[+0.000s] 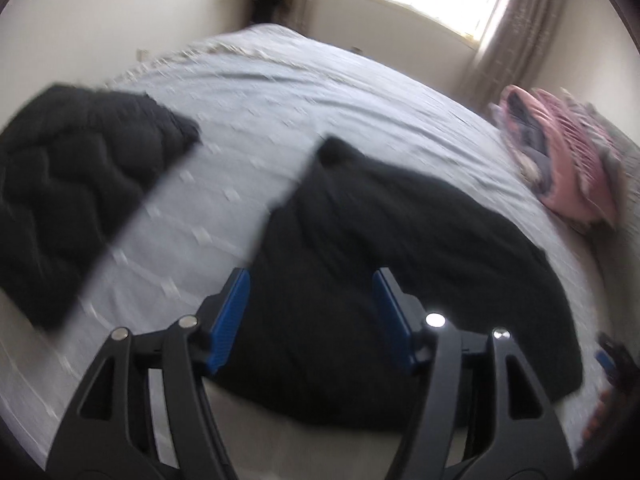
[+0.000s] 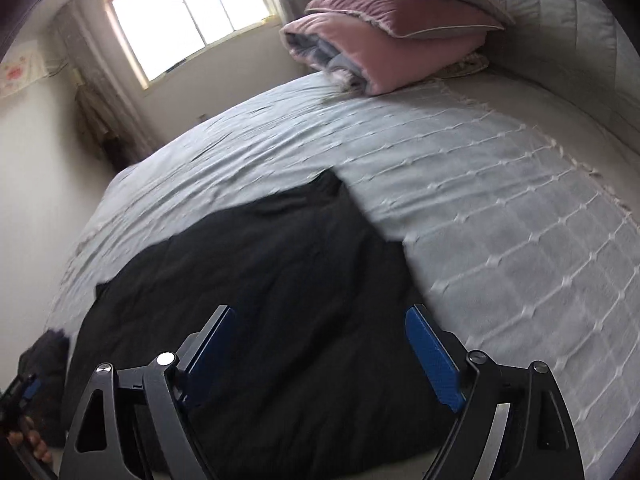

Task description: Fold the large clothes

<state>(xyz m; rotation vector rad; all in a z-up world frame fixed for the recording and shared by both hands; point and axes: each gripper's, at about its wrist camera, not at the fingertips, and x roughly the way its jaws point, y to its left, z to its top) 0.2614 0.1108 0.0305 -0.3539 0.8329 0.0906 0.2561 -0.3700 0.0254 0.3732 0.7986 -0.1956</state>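
A bed point(image 2: 500, 208) under a pale grey quilted cover fills a bedroom lit by a far window point(image 2: 188, 12). A black garment point(image 1: 380, 280) is laid at the bed's near edge, seemingly folded into a rough block with uneven edges; a second black padded garment point(image 1: 72, 184) is seen at the left, its state unclear. The left gripper point(image 1: 312, 316) and right gripper point(image 2: 320, 356) are spread, with nothing pinched.

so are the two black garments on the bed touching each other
Apart. The left wrist view shows a strip of bare grey bedspread between the black garment on the left and the nearer black garment.
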